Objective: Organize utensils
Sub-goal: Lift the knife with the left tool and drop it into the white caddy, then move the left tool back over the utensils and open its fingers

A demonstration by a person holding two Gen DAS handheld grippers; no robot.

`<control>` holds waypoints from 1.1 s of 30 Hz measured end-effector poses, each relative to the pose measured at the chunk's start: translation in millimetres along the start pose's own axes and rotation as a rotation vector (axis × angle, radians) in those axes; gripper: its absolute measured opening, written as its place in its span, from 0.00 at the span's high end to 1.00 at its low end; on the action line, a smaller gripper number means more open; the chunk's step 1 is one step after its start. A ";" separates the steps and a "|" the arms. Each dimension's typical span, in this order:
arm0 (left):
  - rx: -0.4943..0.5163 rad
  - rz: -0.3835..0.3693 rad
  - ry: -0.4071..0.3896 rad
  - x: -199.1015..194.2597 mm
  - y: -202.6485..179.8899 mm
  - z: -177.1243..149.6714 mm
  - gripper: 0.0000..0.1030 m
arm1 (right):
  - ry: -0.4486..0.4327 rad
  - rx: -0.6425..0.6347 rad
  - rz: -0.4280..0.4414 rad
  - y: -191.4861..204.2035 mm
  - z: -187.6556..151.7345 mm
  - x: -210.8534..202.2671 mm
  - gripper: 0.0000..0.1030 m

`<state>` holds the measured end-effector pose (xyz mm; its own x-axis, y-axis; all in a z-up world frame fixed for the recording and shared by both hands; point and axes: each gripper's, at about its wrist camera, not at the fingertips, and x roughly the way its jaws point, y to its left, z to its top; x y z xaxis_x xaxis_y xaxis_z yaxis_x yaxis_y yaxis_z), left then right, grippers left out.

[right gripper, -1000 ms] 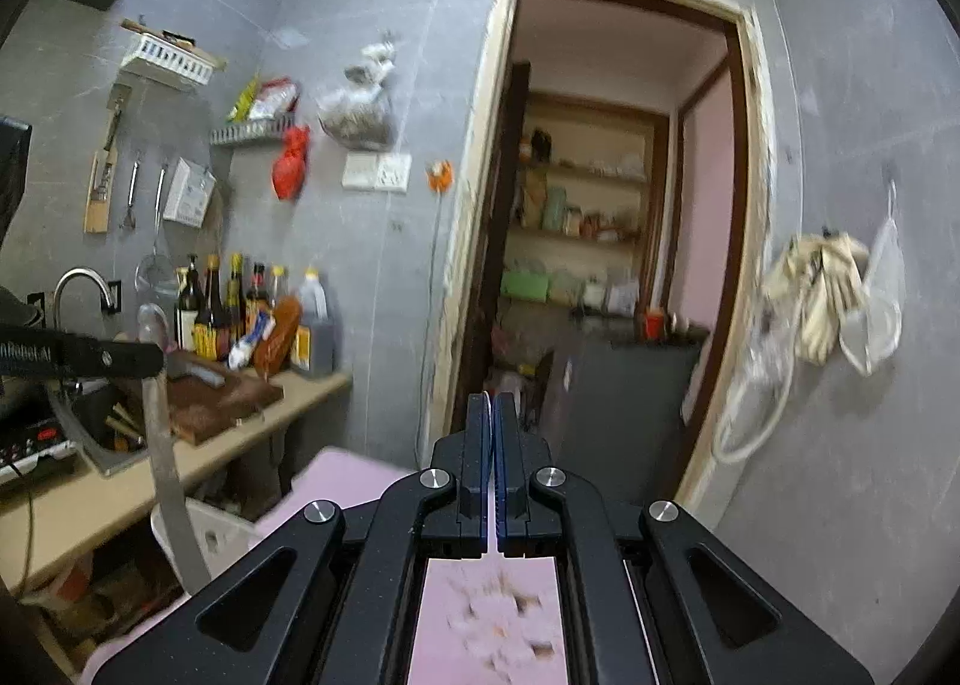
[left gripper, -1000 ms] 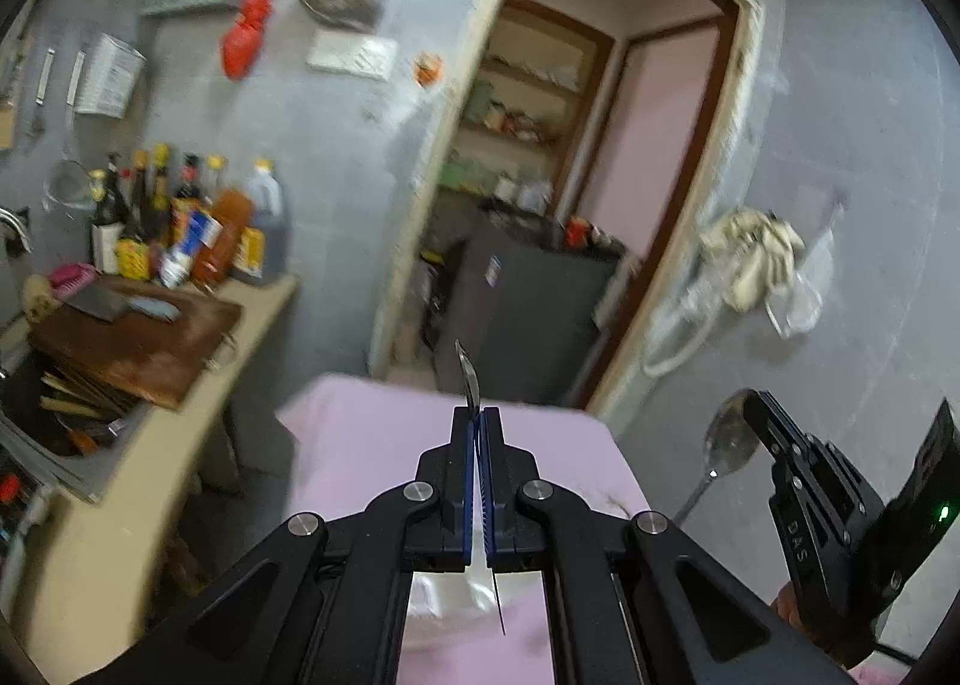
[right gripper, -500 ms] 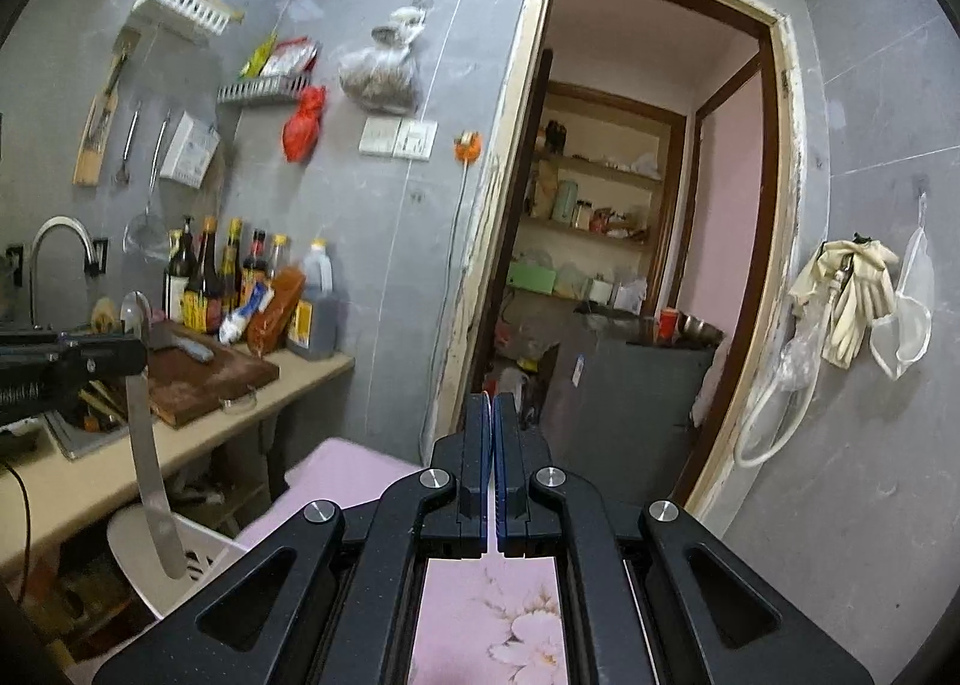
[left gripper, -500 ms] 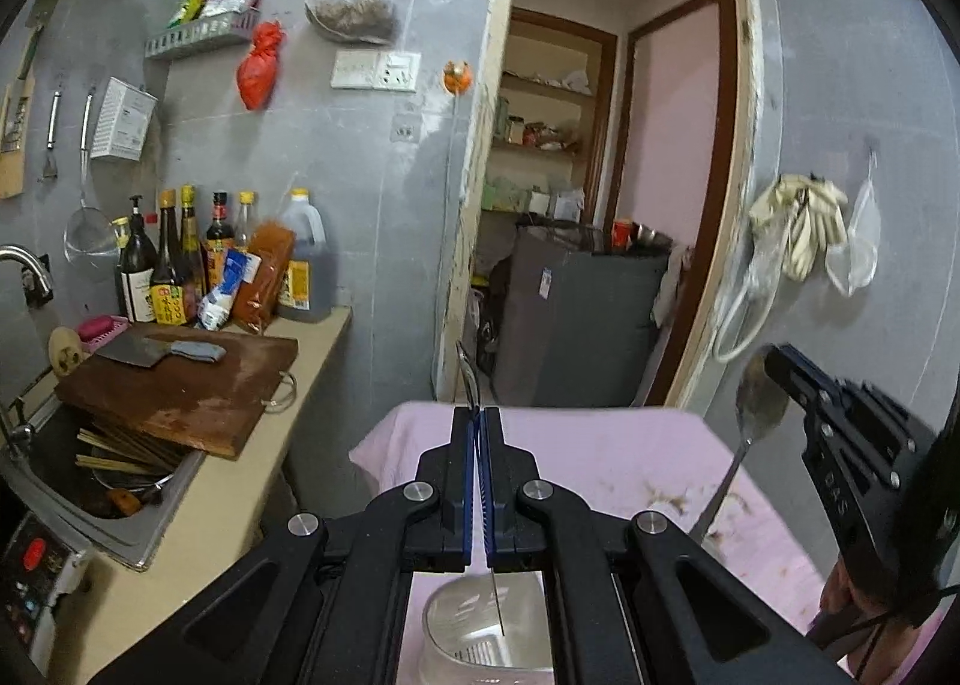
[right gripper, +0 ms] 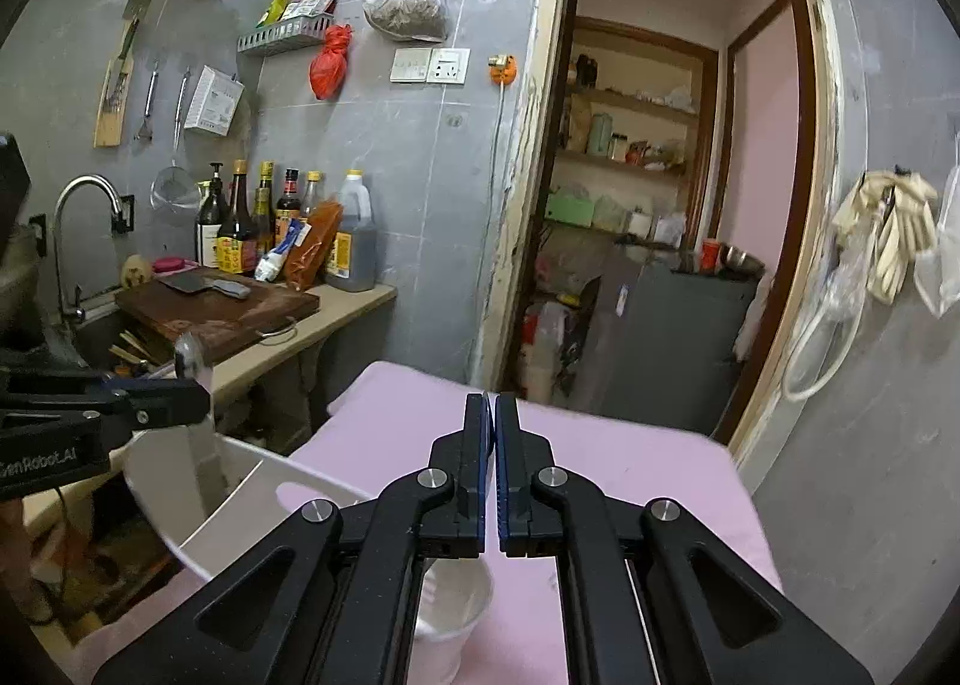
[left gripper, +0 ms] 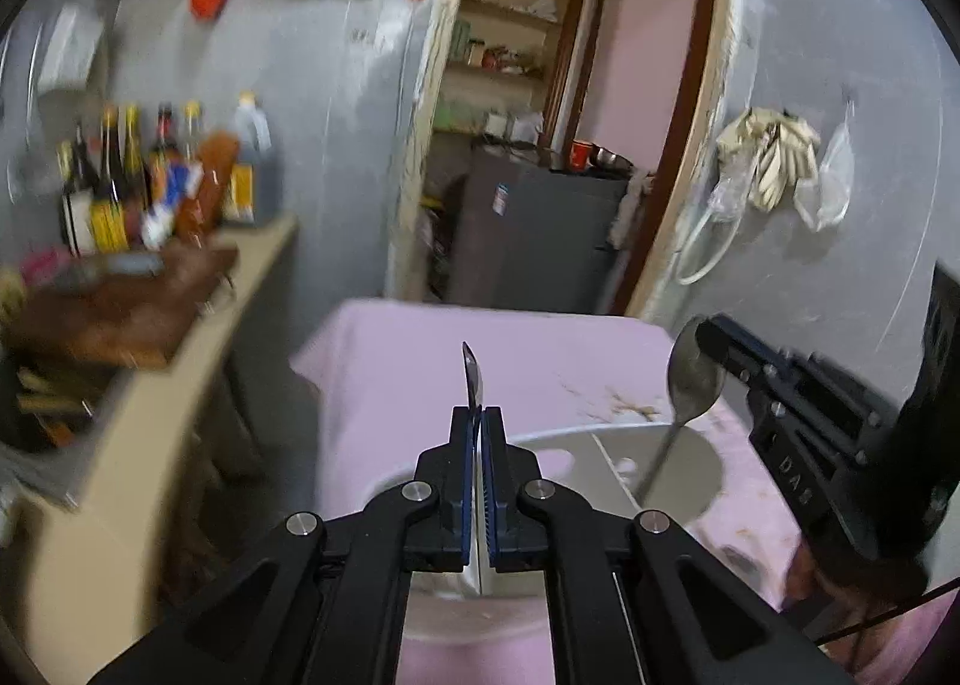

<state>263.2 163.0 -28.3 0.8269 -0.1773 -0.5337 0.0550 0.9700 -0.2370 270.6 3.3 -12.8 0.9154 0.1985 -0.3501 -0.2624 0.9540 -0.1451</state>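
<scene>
My left gripper (left gripper: 479, 418) is shut on a table knife (left gripper: 472, 379), blade tip up, its handle hanging down over a white divided utensil holder (left gripper: 696, 475) on the pink table. My right gripper (right gripper: 494, 406) is shut on a metal spoon (left gripper: 690, 373); in the left wrist view the spoon's bowl points up and its handle reaches down into the holder. In the right wrist view the spoon is hidden between the pads; the left gripper (right gripper: 198, 391), the knife (right gripper: 195, 367) and the holder (right gripper: 180, 481) show at the left.
The pink table (right gripper: 630, 463) ends before a doorway with a grey fridge (right gripper: 672, 325). A white plastic cup (right gripper: 456, 607) stands under my right gripper. A counter at the left holds a cutting board with a cleaver (right gripper: 204, 286), bottles (right gripper: 288, 223) and a sink.
Both grippers have come down toward the table. The holder now sits right under them, and the spoon's handle has dropped into it.
</scene>
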 end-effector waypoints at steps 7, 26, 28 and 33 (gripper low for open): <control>-0.069 -0.018 -0.008 -10.6 7.9 -4.4 0.95 | 0.019 0.063 0.037 -12.5 -7.4 -12.6 0.96; -0.001 -0.072 -0.112 -66.2 -57.2 -13.5 0.13 | -0.016 0.291 -0.057 -87.7 -19.8 -120.8 0.40; 0.010 -0.084 -0.120 -72.9 -69.6 -19.3 0.08 | -0.024 0.298 -0.072 -97.5 -24.5 -137.0 0.30; 0.037 -0.055 -0.160 -90.9 -99.1 -35.7 0.01 | -0.035 0.304 -0.107 -122.0 -42.2 -173.8 0.12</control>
<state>162.6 77.0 14.7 0.9004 -0.2043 -0.3840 0.1208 0.9656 -0.2303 130.6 -157.1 26.7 0.9442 0.0962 -0.3149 -0.0659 0.9922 0.1057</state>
